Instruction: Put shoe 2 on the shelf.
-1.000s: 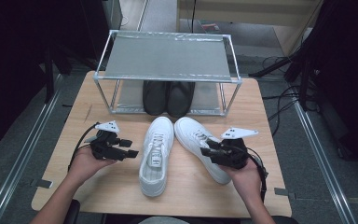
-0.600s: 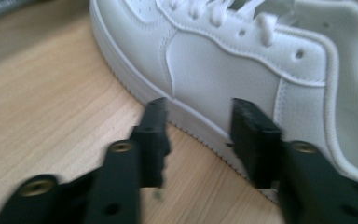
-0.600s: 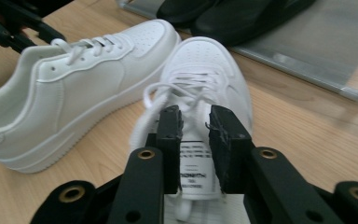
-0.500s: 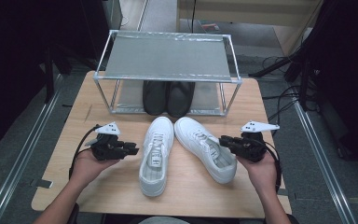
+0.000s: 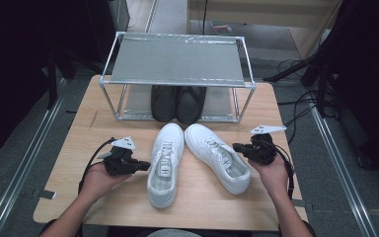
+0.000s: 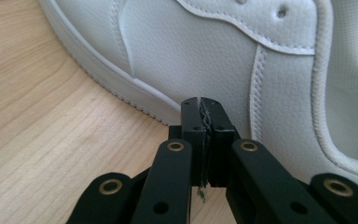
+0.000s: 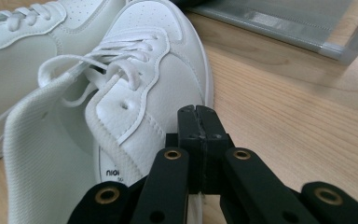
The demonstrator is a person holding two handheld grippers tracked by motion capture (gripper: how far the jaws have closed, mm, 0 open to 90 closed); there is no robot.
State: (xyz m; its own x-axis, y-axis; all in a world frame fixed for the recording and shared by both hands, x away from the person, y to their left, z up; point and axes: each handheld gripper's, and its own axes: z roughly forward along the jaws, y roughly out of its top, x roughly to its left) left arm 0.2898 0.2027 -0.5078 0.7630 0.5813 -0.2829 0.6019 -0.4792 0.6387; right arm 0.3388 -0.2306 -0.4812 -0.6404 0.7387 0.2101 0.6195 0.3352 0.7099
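Both grippers, left [image 5: 145,164] & right [image 5: 237,147], have just been closing, now shut on nothing, flanking the white sneakers [image 5: 165,163] at frame centre, so no grasp made yet.

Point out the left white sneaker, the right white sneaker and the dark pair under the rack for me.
left white sneaker [image 5: 164,165]: high view, on its laces.
right white sneaker [image 5: 216,154]: high view, on its laced upper.
dark pair [image 5: 177,103]: high view, where the two shoes meet.
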